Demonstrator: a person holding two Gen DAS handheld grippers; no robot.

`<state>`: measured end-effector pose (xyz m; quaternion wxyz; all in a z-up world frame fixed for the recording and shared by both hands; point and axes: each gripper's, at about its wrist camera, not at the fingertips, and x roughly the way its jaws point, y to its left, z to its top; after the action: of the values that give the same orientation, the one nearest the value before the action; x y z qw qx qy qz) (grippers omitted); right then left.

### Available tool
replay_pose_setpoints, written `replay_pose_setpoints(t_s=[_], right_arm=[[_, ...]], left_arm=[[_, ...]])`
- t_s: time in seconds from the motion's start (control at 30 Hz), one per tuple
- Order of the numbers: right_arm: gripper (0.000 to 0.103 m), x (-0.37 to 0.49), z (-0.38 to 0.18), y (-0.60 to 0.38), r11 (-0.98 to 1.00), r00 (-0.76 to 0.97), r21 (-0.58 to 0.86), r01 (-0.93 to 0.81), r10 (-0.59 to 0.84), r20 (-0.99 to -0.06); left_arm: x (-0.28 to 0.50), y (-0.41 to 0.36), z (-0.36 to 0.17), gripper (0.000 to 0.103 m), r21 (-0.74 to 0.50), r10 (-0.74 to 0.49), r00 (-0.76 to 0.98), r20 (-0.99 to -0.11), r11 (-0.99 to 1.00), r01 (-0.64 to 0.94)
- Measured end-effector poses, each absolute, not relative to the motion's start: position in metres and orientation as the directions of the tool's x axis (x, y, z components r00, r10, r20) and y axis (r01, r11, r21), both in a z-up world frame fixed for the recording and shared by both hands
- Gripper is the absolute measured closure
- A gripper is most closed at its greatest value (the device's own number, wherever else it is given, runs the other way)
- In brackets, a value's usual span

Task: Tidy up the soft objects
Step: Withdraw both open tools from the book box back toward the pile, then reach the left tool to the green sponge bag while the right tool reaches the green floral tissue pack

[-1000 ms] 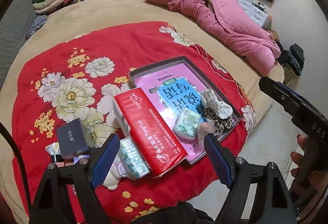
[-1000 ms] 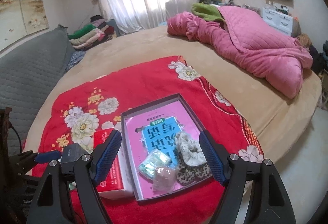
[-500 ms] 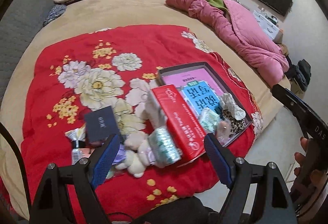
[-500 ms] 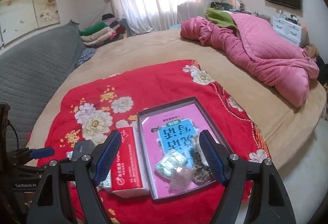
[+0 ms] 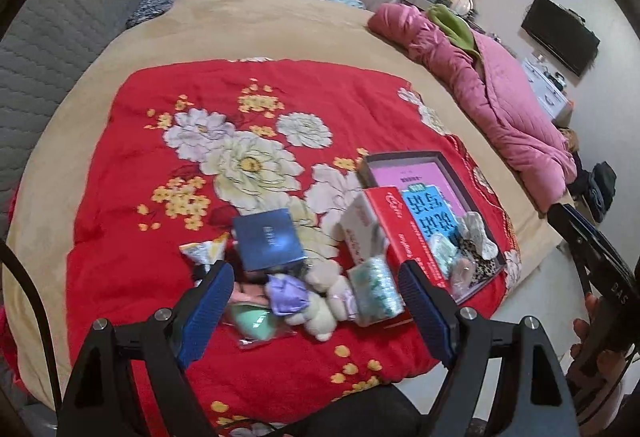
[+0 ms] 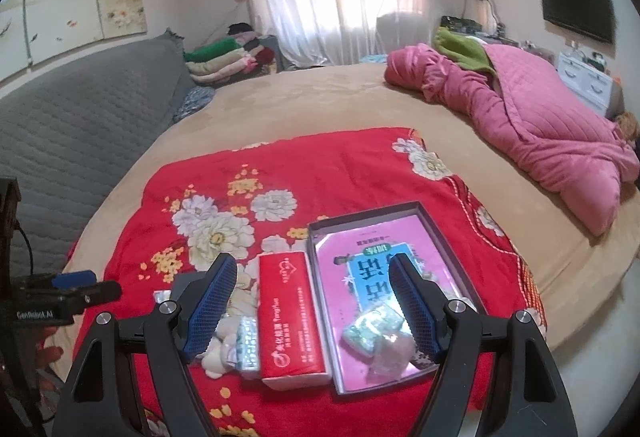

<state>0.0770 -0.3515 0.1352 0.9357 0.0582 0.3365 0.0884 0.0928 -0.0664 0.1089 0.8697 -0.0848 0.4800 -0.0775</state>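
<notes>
Only the left view showed the small lilac fabric bundle (image 5: 286, 293); both claws, left (image 5: 316, 311) and right (image 6: 312, 307), stayed spread and empty, having drawn back from the shallow dark-rimmed box (image 6: 452, 233).

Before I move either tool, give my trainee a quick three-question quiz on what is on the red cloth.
1. True or false: the left tool holds the plush toy.
2. Which lies inside the shallow box? A) the dark blue box B) a green-white packet C) the purple cloth
3. Fill in: the red tissue pack lies just outside the shallow box's ____ wall, seen from the right wrist.

Key: 1 false, its jaws are open above the pile, as are the right tool's; 2 B, the packet; 3 left.
</notes>
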Motion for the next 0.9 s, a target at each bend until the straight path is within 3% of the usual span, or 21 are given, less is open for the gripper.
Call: replay_pose_setpoints(t_s=[0.43,0.9], right_arm=[[0.024,0.078,0.125,-0.302,0.963,0.712,0.133,-0.233,0.262,-0.652],[0.024,0.069,0.076,-0.253,0.936,0.619,0.098,-0.338,0.299,-0.726]], left_arm=[[0.082,-0.012,0.098,0.019,-0.221,-0.164,0.529,-0.833,0.974,-0.046],[0.07,0.015,0.055,0.019,-0.227,-0.153,0.472,-0.868,0.968,-0.105]])
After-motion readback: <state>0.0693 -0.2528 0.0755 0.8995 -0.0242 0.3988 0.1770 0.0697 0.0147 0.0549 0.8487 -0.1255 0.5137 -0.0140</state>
